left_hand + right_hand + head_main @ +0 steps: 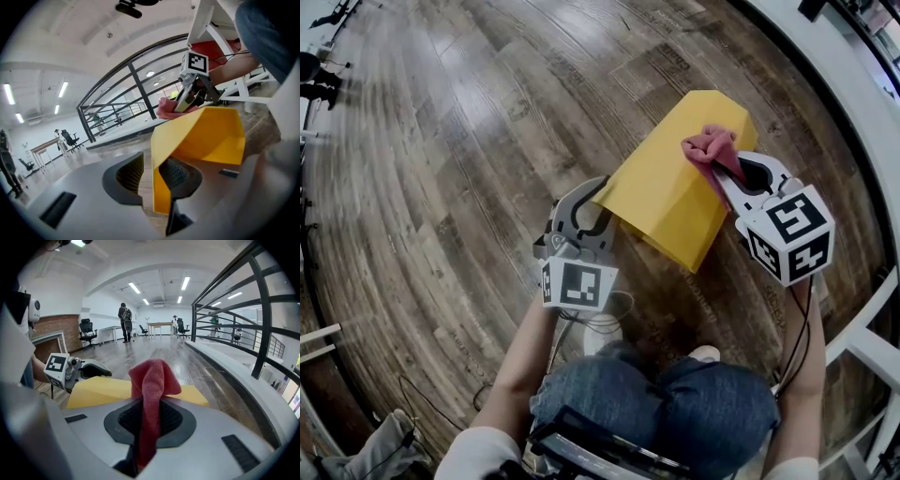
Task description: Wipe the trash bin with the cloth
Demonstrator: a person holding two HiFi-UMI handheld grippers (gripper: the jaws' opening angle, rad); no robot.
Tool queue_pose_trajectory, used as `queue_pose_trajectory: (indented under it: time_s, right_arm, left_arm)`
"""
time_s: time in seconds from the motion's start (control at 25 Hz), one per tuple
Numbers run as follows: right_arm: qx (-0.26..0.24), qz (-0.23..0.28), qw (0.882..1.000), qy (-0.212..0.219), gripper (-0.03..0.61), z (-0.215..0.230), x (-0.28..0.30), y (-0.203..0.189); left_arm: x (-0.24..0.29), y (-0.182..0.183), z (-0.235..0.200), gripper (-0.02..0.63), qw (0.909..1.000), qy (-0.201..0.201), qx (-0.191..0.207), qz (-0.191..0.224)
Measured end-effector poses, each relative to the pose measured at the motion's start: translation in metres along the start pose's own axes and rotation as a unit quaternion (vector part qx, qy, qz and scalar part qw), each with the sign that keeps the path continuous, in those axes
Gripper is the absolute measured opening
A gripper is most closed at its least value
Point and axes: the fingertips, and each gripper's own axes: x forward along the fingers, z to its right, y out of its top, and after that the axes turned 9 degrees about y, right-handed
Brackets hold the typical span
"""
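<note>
The yellow trash bin (675, 192) lay tipped on its side above the wood floor (469, 141), in front of the seated person's knees, with its open mouth toward the left gripper (151, 176). The left gripper's 2 jaws stood apart with the thin edge of the bin's wall between them. A strip of floor showed between 1 pad and the wall, so no firm clamp was found there. The right gripper (150, 420) was closed tight on a red cloth (152, 380), whose free bunch stood up past the jaws and lay on the bin's upper face near its far end. Judgement: the step in hand was wiping the outer face, with the left side meant to steady the bin. To do it well, the left jaws should take a sure bite on the rim before any stroke, as a loose wall would let the bin roll or slip. The cloth should meet the surface flat, ahead of the hard jaw tips, and travel in overlapping passes along the full face. Each panel then needs turning up in sequence.
</note>
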Motion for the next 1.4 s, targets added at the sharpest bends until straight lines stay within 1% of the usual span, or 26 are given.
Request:
queue_pose_trajectory:
  time_s: [0.08, 0.12, 0.2, 0.28, 0.36, 0.4, 0.48, 0.56, 0.64, 0.72, 0.8, 0.96, 1.2, 1.4]
  right_arm:
    - [-0.01, -0.004, 1.0, 0.008, 0.051, -0.008, -0.002, 0.006]
    - [-0.016, -0.005, 1.0, 0.016, 0.051, -0.016, -0.004, 0.01]
    - [-0.034, -0.008, 0.999, 0.038, 0.051, -0.035, -0.007, 0.02]
    - [-0.067, -0.013, 0.995, 0.07, 0.051, -0.061, -0.008, 0.031]
    - [-0.101, -0.023, 0.989, 0.106, 0.051, -0.09, -0.006, 0.038]
    - [-0.11, -0.028, 0.986, 0.12, 0.051, -0.103, -0.003, 0.04]
    - [-0.135, -0.046, 0.981, 0.132, 0.051, -0.123, 0.006, 0.038]
    - [-0.173, -0.064, 0.975, 0.123, 0.051, -0.128, 0.017, 0.035]
    - [-0.188, -0.073, 0.973, 0.11, 0.051, -0.123, 0.023, 0.034]
    - [-0.186, -0.08, 0.976, 0.083, 0.051, -0.105, 0.025, 0.031]
    - [-0.184, -0.093, 0.977, 0.048, 0.051, -0.078, 0.024, 0.027]
    - [-0.158, -0.117, 0.98, -0.009, 0.051, -0.023, 0.021, 0.016]
    - [-0.137, -0.144, 0.978, -0.065, 0.051, 0.031, 0.016, 0.003]
    - [-0.153, -0.154, 0.972, -0.091, 0.051, 0.046, 0.017, 0.005]
  left_arm:
    - [0.006, -0.001, -0.001, 0.088, 0.9997, 0.001, -0.02, -0.01]
    - [0.009, -0.003, -0.003, 0.056, 0.9994, 0.003, -0.03, -0.016]
    - [0.014, -0.008, -0.006, 0.055, 0.9988, 0.003, -0.04, -0.03]
    - [0.018, -0.01, -0.009, 0.055, 0.998, -0.002, -0.049, -0.039]
    - [0.02, -0.01, -0.011, 0.055, 0.9978, -0.008, -0.05, -0.043]
    - [0.021, -0.01, -0.011, 0.052, 0.9979, -0.01, -0.047, -0.045]
    - [0.021, -0.01, -0.011, 0.051, 0.9981, -0.013, -0.039, -0.045]
    - [0.021, -0.011, -0.01, 0.049, 0.9983, -0.015, -0.031, -0.046]
    - [0.021, -0.013, -0.011, 0.048, 0.9983, -0.018, -0.031, -0.046]
    - [0.022, -0.016, -0.013, 0.048, 0.9979, -0.021, -0.036, -0.048]
    - [0.022, -0.019, -0.014, 0.044, 0.9977, -0.02, -0.037, -0.053]
    - [0.024, -0.024, -0.017, 0.035, 0.9975, -0.019, -0.034, -0.06]
    - [0.026, -0.027, -0.02, 0.034, 0.997, -0.012, -0.037, -0.067]
    - [0.027, -0.03, -0.021, 0.034, 0.9963, -0.011, -0.047, -0.072]
